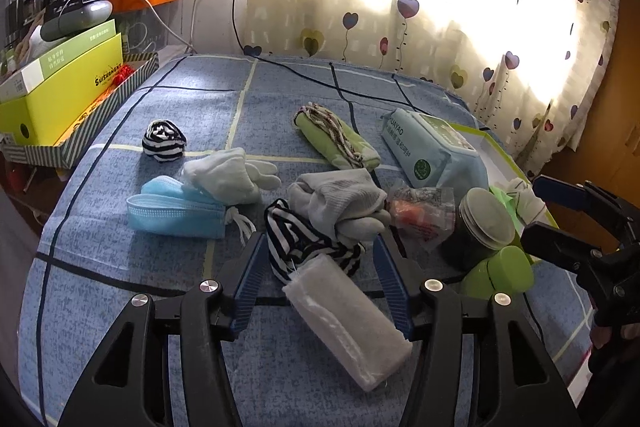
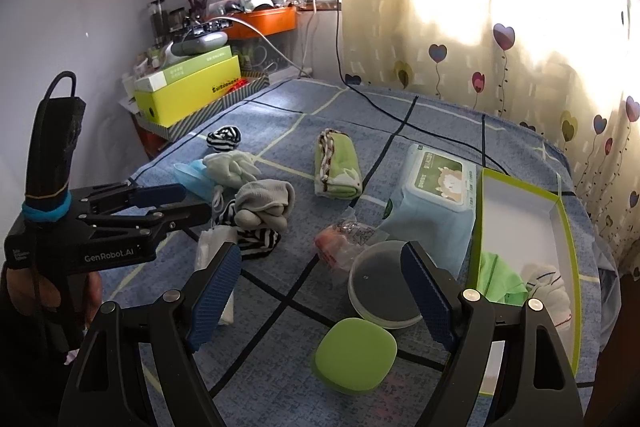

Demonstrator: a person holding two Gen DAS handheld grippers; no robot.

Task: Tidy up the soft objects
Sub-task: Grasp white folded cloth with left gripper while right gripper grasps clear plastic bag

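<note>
My left gripper is spread wide above the blue checked bedsheet, empty. A soft white wrapped pack lies between its ribbed blue pads, tilted, overlapping a striped sock with a knitted grey sock beyond. My right gripper is also spread, empty, level over a round lidded jar and a smooth green case; the open box sits to its right.

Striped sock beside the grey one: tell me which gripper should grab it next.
Left. The left gripper is open right at the striped sock, its fingers on either side of it. The right gripper is open over the round jar and green lid, farther from the sock.
</note>
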